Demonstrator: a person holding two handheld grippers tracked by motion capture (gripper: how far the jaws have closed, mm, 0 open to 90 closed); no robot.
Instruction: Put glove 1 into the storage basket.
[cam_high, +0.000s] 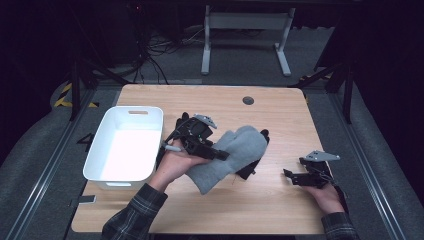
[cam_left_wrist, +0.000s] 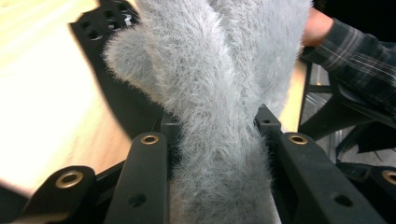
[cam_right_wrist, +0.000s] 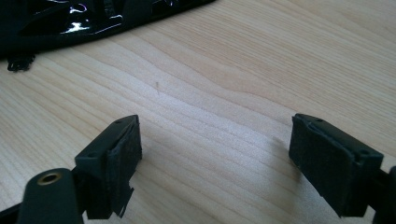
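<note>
High view: left tongs (cam_high: 215, 152) clamped on grey fuzzy mitten (cam_high: 235, 150), lifted over mid tabletop (cam_high: 260, 210), white bin (cam_high: 125, 145) just left. Left gripper view: mitten (cam_left_wrist: 219, 93) squeezed between both jaws. Right gripper view: right tongs (cam_right_wrist: 215, 158) apart, nothing between, over bare wood.
</note>
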